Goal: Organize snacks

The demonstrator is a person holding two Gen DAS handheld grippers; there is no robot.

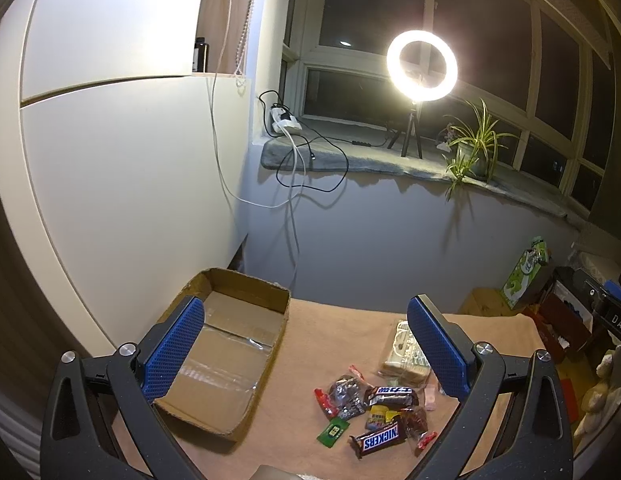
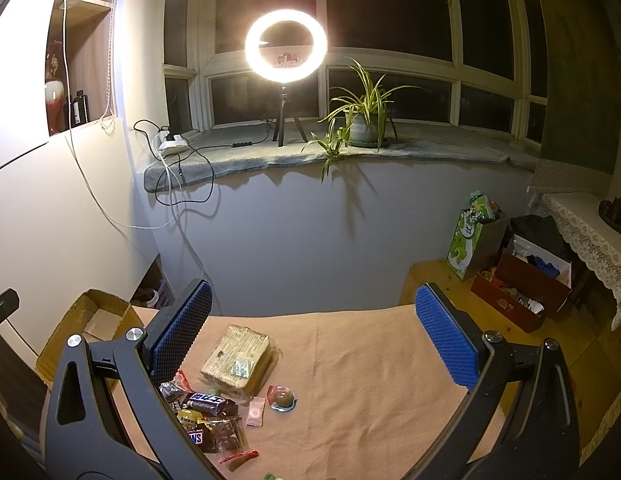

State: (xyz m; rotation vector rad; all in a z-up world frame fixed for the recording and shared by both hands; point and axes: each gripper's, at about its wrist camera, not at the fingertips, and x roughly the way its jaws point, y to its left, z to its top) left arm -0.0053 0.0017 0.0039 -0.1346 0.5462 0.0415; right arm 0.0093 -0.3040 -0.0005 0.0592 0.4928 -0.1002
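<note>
Left wrist view: the left gripper (image 1: 306, 340) hangs above the table with fingers spread wide, holding nothing. The open cardboard box (image 1: 226, 356) sits at the table's left edge; the snack pile, including a Snickers bar (image 1: 377, 439), lies just right of it on the peach tablecloth (image 1: 338, 320). Right wrist view: the right gripper (image 2: 314, 336) is likewise spread and holds nothing. A cracker pack (image 2: 238, 354) lies beyond the pile; bare cloth extends to the right edge.

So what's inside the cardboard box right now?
No snacks show in the cardboard box: only its taped brown floor. The left tongs, held open, hide its near-left corner, so that part cannot be checked. The snacks lie on the cloth beside it.
</note>
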